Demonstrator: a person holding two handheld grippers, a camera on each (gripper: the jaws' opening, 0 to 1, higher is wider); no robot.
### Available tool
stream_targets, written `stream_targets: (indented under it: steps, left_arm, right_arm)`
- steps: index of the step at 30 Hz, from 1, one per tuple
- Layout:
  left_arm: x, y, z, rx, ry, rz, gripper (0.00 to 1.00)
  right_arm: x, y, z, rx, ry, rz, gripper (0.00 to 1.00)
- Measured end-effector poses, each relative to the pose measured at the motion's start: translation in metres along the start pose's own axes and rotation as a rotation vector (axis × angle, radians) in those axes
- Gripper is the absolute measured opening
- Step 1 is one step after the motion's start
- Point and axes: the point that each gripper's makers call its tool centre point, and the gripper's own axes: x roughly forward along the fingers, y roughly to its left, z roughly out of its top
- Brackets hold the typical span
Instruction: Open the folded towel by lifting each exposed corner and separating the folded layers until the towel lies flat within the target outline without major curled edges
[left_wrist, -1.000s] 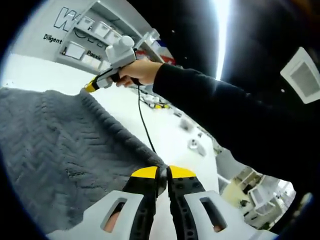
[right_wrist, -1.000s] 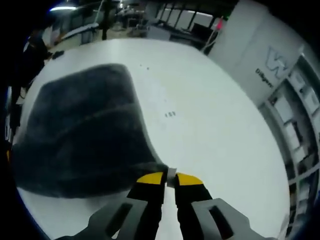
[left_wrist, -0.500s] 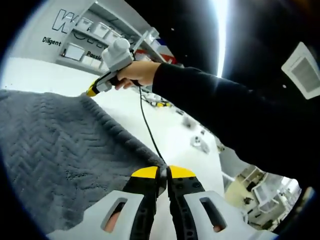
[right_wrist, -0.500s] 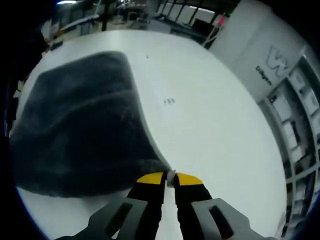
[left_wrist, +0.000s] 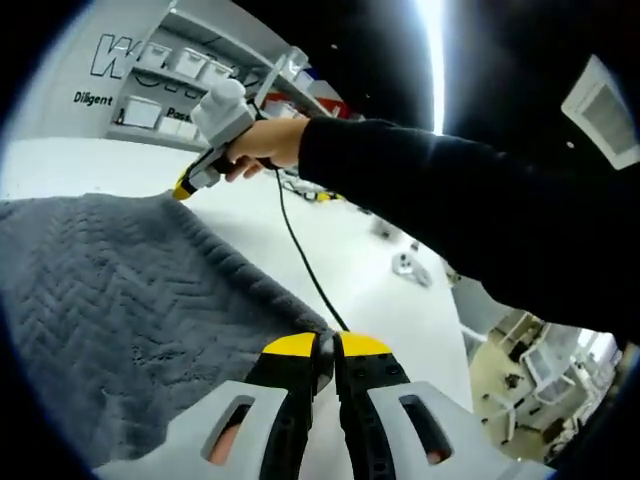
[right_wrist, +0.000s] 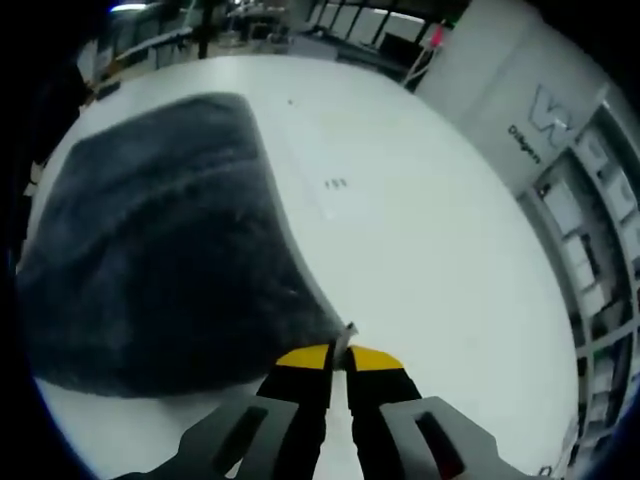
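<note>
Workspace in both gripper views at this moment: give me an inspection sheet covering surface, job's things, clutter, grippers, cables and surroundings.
Surface: white table, small dark marks printed near the towel's edge.
Job's things: grey towel, herringbone weave, held up by two corners and spread between the grippers.
Clutter: a few small objects on the table, too small to identify.
Grippers: left gripper shut on a towel corner; right gripper shut on another corner, also seen in the left gripper view in a person's hand.
Cables: black cable hanging from the right gripper.
Surroundings: white wall with lettering, shelves of white boxes, ceiling light strip.
</note>
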Motion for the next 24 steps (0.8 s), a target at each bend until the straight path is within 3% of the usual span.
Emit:
stream_targets:
  steps: [9,11,24]
  left_arm:
    - [0.005,0.002,-0.011,-0.008,0.025,0.002,0.05]
    - [0.007,0.004,-0.018,-0.044,0.046,-0.005,0.05]
    - [0.013,0.007,-0.035,-0.040,0.089,0.020,0.07]
  right_arm:
    - [0.005,-0.003,-0.005,0.017,-0.001,-0.008,0.02]
    - [0.007,-0.001,-0.006,0.022,-0.001,0.000,0.02]
    - [0.010,-0.002,-0.011,0.030,-0.003,0.006,0.02]
